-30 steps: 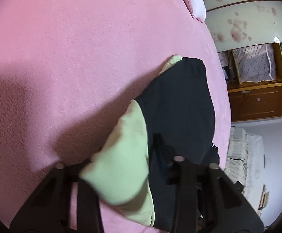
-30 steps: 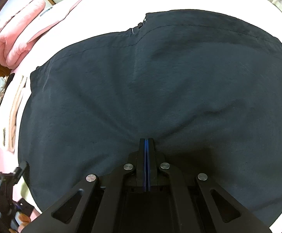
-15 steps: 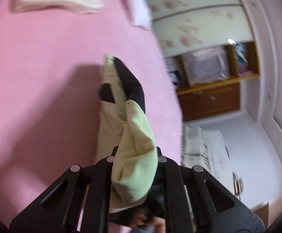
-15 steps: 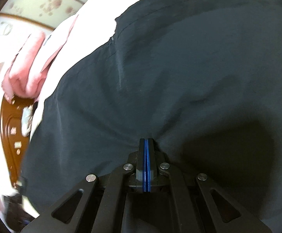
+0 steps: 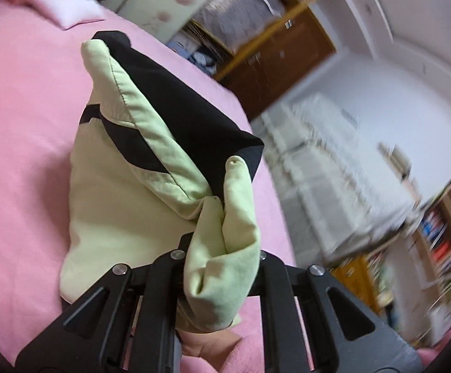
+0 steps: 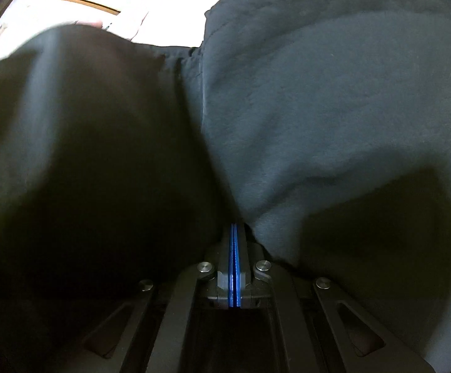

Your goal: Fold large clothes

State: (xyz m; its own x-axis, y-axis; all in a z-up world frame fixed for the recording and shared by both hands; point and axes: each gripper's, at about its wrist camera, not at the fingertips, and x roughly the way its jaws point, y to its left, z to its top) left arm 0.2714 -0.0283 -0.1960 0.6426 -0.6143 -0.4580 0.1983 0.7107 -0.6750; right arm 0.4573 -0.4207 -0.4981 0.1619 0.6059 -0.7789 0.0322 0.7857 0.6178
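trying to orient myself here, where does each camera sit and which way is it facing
Left wrist: sits on the left tongs, looks along them over the pink bed toward the wooden cabinets; the tongs clamp the green-and-black garment, with a bit of the person's hand below.
Right wrist: sits on the right tongs, shut on dark fabric that fills nearly the whole view.
Shared: probably the same garment, gripped at two places.

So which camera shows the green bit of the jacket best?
The left wrist view. There the green lining shows clearly, bunched in the left hand-held gripper above the pink bed. The right wrist view shows only dark fabric, no green.
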